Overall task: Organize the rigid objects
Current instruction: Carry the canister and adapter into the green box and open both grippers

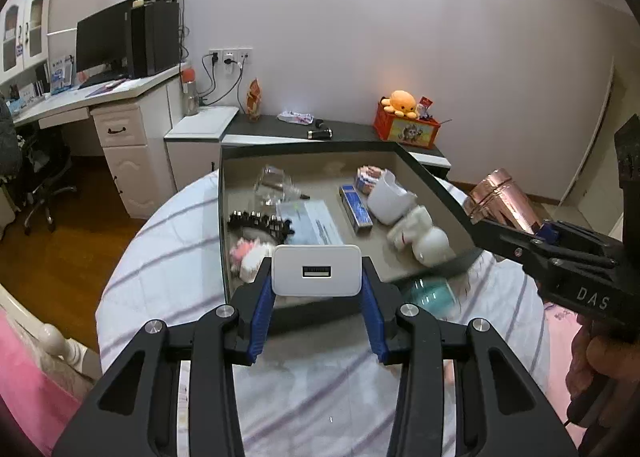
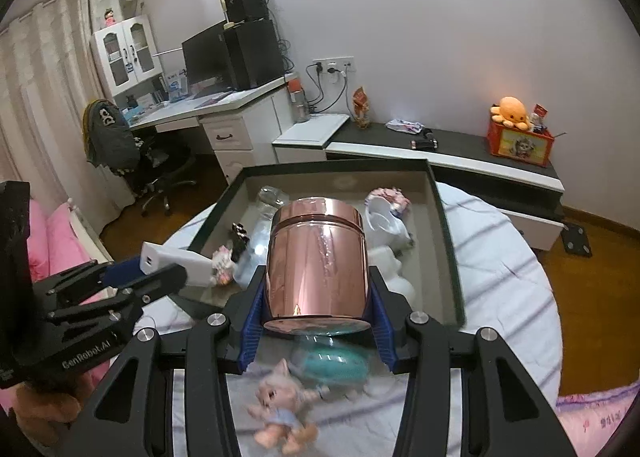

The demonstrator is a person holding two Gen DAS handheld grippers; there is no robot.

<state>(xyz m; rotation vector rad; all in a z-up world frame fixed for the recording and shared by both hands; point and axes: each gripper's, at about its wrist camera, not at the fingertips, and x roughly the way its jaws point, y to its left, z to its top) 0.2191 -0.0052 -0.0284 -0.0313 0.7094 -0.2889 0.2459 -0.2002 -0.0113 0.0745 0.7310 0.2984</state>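
My left gripper (image 1: 318, 277) is shut on a white USB charger (image 1: 316, 271), held above the near edge of a dark-rimmed open box (image 1: 436, 181). The same charger (image 2: 176, 259) and left gripper (image 2: 132, 277) show at the left of the right wrist view. My right gripper (image 2: 316, 297) is shut on a shiny rose-gold canister (image 2: 318, 261), held over the box (image 2: 448, 241); that canister (image 1: 500, 197) appears at the right of the left wrist view. Inside the box lie a white cup (image 1: 388, 197), a blue carton (image 1: 356, 209), black clips (image 1: 260, 221) and soft white items.
The box rests on a striped white bedspread (image 1: 168, 257). A teal plastic item (image 2: 336, 365) and a small plush doll (image 2: 280, 409) lie on the bed below my right gripper. A low dark-topped cabinet (image 2: 460, 145) with an orange box and octopus plush stands behind; a desk and chair stand at left.
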